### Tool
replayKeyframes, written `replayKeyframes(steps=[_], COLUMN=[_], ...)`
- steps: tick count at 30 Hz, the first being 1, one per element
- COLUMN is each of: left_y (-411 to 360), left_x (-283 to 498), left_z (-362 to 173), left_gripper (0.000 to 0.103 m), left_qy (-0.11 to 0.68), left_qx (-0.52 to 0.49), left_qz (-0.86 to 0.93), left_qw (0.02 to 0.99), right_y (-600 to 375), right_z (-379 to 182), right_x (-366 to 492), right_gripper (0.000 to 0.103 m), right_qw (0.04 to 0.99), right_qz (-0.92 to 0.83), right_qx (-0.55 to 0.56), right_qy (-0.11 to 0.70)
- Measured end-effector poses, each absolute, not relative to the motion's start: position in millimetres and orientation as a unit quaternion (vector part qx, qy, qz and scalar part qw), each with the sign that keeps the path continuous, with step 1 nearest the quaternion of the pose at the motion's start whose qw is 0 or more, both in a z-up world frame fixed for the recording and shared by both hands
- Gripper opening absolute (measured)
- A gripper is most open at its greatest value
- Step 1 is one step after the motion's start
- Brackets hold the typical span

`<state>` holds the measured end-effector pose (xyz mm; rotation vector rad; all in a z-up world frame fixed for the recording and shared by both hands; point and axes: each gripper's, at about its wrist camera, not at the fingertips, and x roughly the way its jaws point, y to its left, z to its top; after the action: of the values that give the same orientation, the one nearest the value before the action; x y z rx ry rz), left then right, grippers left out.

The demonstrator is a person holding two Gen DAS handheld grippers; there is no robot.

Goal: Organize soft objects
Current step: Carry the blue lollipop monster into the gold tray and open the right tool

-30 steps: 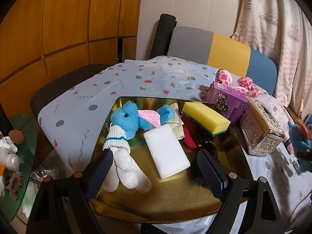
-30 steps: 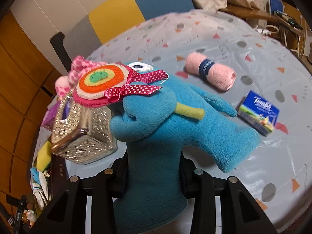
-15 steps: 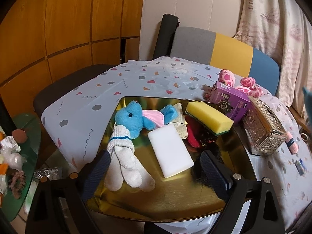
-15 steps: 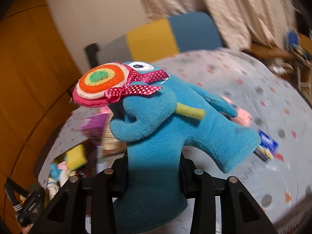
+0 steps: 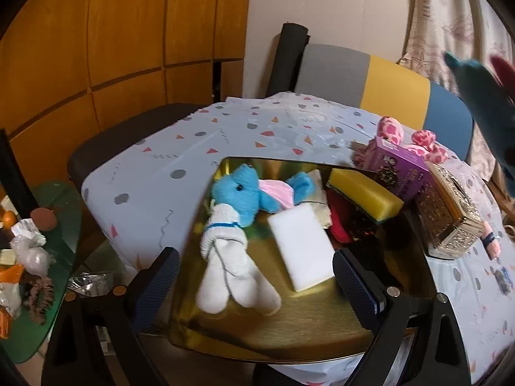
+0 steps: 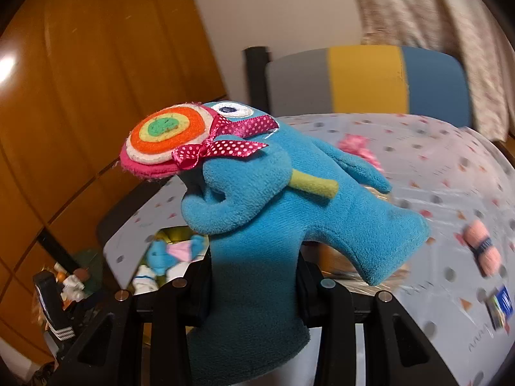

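Note:
My right gripper [image 6: 254, 286] is shut on a teal plush elephant [image 6: 257, 225] with a rainbow ear and a red dotted bow, held high above the table; the plush also shows at the right edge of the left wrist view [image 5: 482, 96]. My left gripper [image 5: 254, 276] is open and empty, low over the near part of a gold tray [image 5: 305, 328]. In the tray lie a blue plush toy [image 5: 239, 193], a white rolled sock [image 5: 225, 257], a white sponge [image 5: 301, 247], a yellow sponge [image 5: 363, 193] and a red cloth [image 5: 338, 222].
A purple box [image 5: 396, 167], a silver patterned box [image 5: 450, 215] and a pink spotted plush [image 5: 391, 128] stand right of the tray. A pink towel roll [image 6: 481, 251] and a small blue packet [image 6: 499, 305] lie on the tablecloth. A chair [image 5: 370, 77] is behind; a cluttered green side table [image 5: 32, 241] is at left.
My right gripper has lifted the teal elephant off the table and swung left toward the tray. My left gripper has drawn back a little; the tray's contents have not moved.

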<state>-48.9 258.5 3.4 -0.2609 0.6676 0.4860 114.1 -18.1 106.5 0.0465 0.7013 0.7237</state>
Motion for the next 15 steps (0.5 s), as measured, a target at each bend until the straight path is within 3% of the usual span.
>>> replayKeyframes(steps=[7, 15], left_y=[278.3, 314.6], left_x=[-60.4, -80.2], left_z=[4.7, 0.6], left_gripper=[0.096, 0.096], left_qy=[0.318, 0.314], left_qx=[-0.138, -0.167], left_qz=[0.267, 0.315], left_qw=[0.899, 0.88], right_y=[74.4, 167.5], right_z=[94.0, 34.9], right_x=[111.6, 100.3], right_gripper=[0.04, 0.04], right_qw=[0.852, 0.826], right_qz=[0.384, 0.39], right_qx=[-0.024, -0.111], right_qy=[0.353, 0.391])
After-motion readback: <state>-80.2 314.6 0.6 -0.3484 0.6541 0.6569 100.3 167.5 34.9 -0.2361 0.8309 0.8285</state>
